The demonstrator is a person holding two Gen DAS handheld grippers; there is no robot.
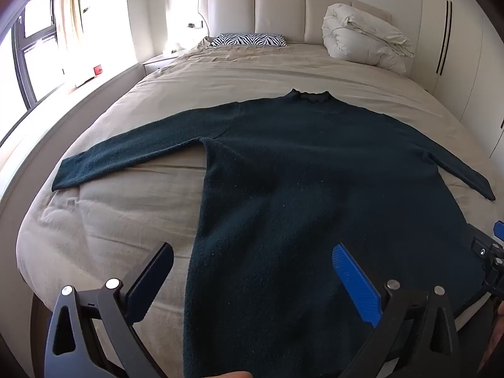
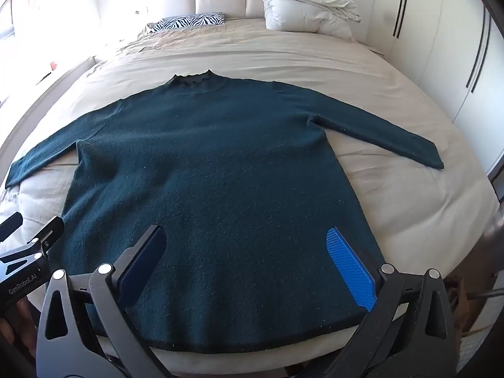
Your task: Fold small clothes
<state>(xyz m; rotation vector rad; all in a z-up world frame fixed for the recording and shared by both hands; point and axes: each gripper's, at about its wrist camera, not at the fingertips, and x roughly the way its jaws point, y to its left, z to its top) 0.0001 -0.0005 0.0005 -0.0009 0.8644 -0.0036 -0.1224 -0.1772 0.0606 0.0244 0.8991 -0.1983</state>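
I have 1 dark green sweater (image 2: 208,173) spread flat on the bed (image 2: 393,195), front down toward me, its 2 sleeves stretched out to either side and its collar pointing away from my fingers toward the headboard (image 1: 252,9). My left gripper (image 1: 252,283) hangs over the sweater's lower left part with its 2 fingers (image 1: 356,280) spread wide, nothing between them; the sweater's left edge runs up between them, bedsheet showing ahead of the left finger. My right gripper (image 2: 249,264) hovers over the hem, its 2 fingers (image 2: 351,264) also spread wide and holding nothing, the hem's edge lying just under and behind them. Far beyond my fingertips, at the head of the bed, I count 1 zebra-striped pillow (image 1: 249,39) and 1 bundled white duvet (image 1: 365,37).
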